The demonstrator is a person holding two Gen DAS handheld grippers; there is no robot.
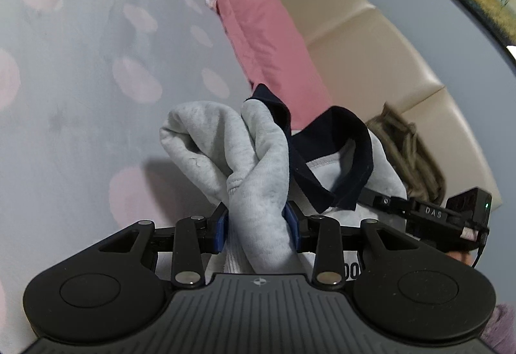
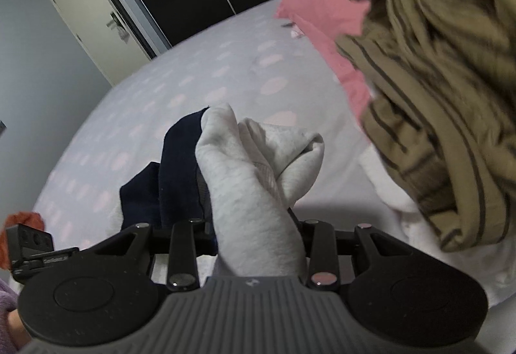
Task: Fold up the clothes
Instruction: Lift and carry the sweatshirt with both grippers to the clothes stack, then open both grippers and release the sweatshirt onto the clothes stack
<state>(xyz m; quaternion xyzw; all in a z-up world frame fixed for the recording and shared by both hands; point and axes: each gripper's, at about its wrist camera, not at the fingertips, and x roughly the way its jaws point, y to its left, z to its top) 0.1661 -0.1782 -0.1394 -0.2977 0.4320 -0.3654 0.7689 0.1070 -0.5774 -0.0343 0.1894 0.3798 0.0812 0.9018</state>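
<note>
Both the left gripper [image 1: 258, 225] and right gripper [image 2: 254, 234] clamp bunched grey sweatshirt [image 1: 254, 160], seemingly lifted above the bed [image 1: 80, 80].

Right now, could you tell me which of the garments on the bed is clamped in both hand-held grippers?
The grey sweatshirt with the navy collar: both hand-held grippers pinch its bunched fabric. The pink garment and striped olive one lie untouched.

We see the grey garment [image 2: 258, 180] covering the right hand-held gripper [image 2: 258, 234] pads. The olive striped cloth [image 2: 435, 96] is motion-blurred and cut by the frame edge; its type is unclear.
</note>
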